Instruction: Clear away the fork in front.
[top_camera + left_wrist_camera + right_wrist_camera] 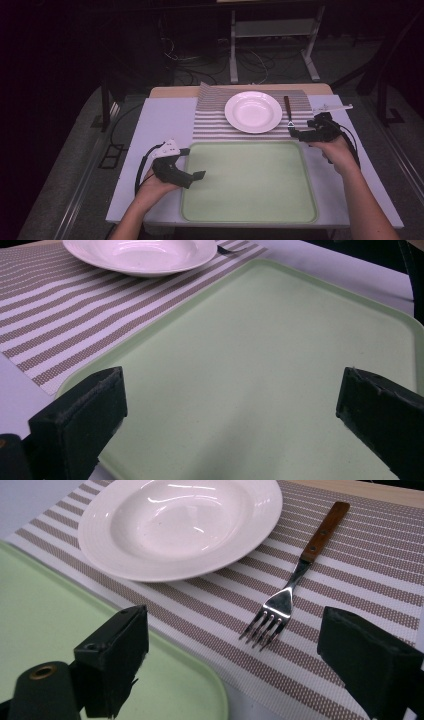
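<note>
Striped placemat [350, 580] bears a fork [295, 580], tines clear between the released right gripper [232, 650]; left gripper [230, 415] gapes over the tray [280, 365].

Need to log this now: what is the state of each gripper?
Left gripper: open, holding nothing, above the green tray.
Right gripper: open, holding nothing, fork ahead of it.

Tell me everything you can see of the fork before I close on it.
The fork has a shiny metal head with four tines and a brown wooden-looking handle with two small rivets. It lies flat on the striped placemat, beside the white plate without touching it, tines pointing toward the green tray, handle away. The right hand-held gripper stands open just short of the tines; nothing grips the fork.
</note>
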Motion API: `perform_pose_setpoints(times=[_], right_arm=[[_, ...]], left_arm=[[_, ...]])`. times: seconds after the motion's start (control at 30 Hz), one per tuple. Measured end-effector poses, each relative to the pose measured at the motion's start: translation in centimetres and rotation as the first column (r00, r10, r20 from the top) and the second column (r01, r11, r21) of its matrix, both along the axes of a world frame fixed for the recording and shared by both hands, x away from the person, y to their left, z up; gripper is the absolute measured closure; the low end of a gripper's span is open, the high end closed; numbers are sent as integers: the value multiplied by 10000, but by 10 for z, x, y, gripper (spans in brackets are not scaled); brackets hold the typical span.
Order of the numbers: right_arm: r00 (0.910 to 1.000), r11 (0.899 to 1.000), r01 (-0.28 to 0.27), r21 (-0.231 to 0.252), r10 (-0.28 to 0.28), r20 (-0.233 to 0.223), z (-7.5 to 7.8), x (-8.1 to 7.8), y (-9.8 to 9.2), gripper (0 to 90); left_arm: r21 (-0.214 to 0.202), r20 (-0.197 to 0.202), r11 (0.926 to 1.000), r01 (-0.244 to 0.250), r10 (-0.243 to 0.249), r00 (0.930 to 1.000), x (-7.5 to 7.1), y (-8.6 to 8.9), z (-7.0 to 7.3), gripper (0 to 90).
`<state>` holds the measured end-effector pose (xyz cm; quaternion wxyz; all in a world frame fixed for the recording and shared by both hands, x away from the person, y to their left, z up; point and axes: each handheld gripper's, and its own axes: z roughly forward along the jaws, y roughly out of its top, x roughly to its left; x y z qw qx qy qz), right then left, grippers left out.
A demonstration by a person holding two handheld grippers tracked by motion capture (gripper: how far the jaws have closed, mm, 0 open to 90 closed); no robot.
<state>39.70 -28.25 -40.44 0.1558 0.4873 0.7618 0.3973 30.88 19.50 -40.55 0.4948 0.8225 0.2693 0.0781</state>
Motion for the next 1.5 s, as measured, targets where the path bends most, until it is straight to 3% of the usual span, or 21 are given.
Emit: perform_pose_setpoints(times=[0.23,0.7,0.93,0.97,1.23,1.3,1.33,1.37,1.4,1.5], right_arm=[[9995,9995,175,-261,-182,-272,5,18,2,143],[9961,9988,428,-232,-445,-759,7,53,8,199],[9900,9955,674,-659,-750,-1192,11,73,13,267],[9855,9936,826,-769,-930,-1420,11,79,13,278],[9756,9898,758,-1204,-986,-1961,12,99,15,367],[9644,9866,729,-1462,-1071,-2419,11,109,17,403],[9644,9866,729,-1462,-1071,-2419,11,109,17,403],[9564,9823,763,-1713,-1207,-2660,11,116,18,414],[9564,9823,763,-1713,-1207,-2660,11,116,18,414],[9444,9769,852,-1958,-1418,-2968,13,127,20,469]], left_arm=[[11,14,10000,-20,20,10000,-1,1,1,0],[8,7,10000,-26,26,10000,0,0,0,0],[-1,67,10000,44,-44,10000,-1,-1,0,6],[0,73,10000,53,-53,10000,-1,-1,1,5],[-70,32,10000,45,-45,10000,0,0,1,5],[-54,21,10000,67,-67,10000,0,0,0,5],[-54,17,10000,69,-69,10000,0,0,0,5],[-55,14,10000,65,-64,10000,0,0,0,5],[-51,11,10000,62,-62,10000,0,0,0,5],[-56,-12,10000,57,-57,10000,0,1,0,5]])
